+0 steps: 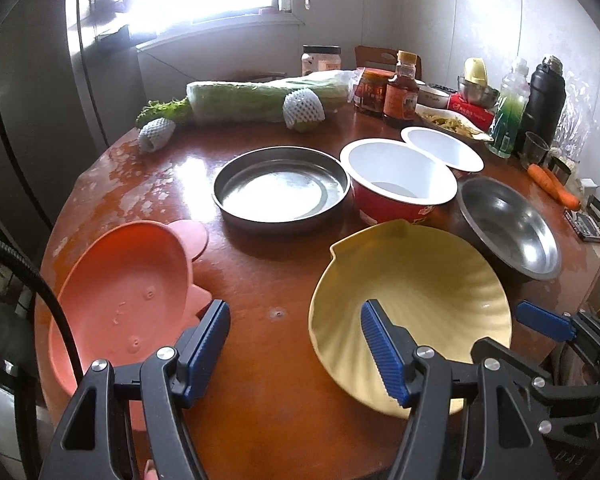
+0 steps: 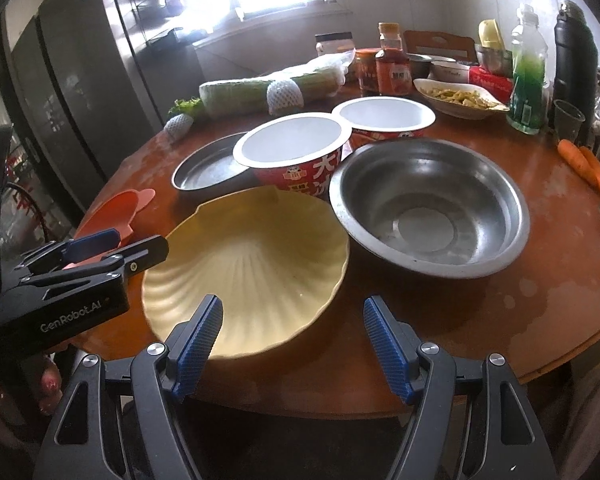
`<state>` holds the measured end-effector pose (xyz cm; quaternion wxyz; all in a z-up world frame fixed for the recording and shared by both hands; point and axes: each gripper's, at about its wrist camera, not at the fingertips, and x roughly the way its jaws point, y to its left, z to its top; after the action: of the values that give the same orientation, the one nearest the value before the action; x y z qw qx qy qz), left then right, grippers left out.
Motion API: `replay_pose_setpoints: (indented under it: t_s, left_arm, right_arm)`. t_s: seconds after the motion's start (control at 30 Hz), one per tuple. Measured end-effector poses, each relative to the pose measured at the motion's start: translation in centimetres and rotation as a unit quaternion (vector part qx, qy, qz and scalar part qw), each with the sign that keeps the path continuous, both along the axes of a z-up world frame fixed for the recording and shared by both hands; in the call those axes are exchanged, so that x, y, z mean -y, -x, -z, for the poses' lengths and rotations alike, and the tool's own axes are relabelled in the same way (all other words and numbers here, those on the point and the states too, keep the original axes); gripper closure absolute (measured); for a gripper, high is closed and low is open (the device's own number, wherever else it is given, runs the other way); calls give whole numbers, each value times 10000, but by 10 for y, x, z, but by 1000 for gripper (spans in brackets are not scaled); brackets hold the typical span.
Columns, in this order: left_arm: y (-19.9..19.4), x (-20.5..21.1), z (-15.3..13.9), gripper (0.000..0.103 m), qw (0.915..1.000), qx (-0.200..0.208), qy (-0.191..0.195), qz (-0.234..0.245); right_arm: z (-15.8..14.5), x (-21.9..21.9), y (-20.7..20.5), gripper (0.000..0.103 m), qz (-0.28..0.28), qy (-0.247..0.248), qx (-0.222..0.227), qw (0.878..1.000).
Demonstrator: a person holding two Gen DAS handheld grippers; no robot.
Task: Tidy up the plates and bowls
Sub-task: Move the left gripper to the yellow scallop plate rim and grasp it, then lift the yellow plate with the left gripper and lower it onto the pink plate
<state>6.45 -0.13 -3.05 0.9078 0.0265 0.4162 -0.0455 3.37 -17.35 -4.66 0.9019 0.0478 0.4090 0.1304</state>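
A yellow shell-shaped bowl (image 1: pixel 420 288) (image 2: pixel 252 256) sits at the table's near edge. A pink pig-shaped plate (image 1: pixel 128 288) (image 2: pixel 120 208) lies to its left. A steel round pan (image 1: pixel 280 188) (image 2: pixel 208 166), two red paper bowls (image 1: pixel 400 184) (image 2: pixel 296 152) (image 2: pixel 384 118) and a steel bowl (image 1: pixel 508 228) (image 2: pixel 428 204) lie behind. My left gripper (image 1: pixel 296 344) is open and empty between the pink plate and the yellow bowl. My right gripper (image 2: pixel 294 344) is open and empty over the yellow bowl's near right rim; it also shows in the left wrist view (image 1: pixel 548 324).
Cabbage (image 1: pixel 260 100), foam-netted fruit (image 1: pixel 304 110), jars and sauce bottles (image 1: pixel 400 92), a food dish (image 2: pixel 456 98), a green bottle (image 2: pixel 528 76), a black flask (image 2: pixel 576 60) and carrots (image 2: pixel 588 166) crowd the table's far side. A fridge (image 1: pixel 40 100) stands left.
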Motion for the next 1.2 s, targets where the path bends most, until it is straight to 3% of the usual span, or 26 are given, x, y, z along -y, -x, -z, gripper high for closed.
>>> replay_pose_setpoints:
  t_s: [0.23,0.3,0.47,0.63,0.8,1.2]
  left_arm:
    - [-2,4,10,36,10000,-57,6,48]
    - [-2,6,12,36,10000,-60,2,65]
    - [-4,8,19,43,9998,-150,33,100]
    - [-4,8,26,46,9995,-225,198,100]
    - [-2,9,25,60,9994,-170,249,172]
    - [12,1,16,60,9998,-38,166,100]
  right_arm:
    - [8,-5,-10,36,-92,85,17,9999]
    - [11,-6,-14,43,-92,119,6,9999]
    - [14,-6,-20,52,-91,124,26,9999]
    - [17,-7,-25,54,-89,125,22,9999]
    - [16,-8,-26,58,-106,158,38,9998]
    - [13,-21,-19,61,-331,198,63,9992]
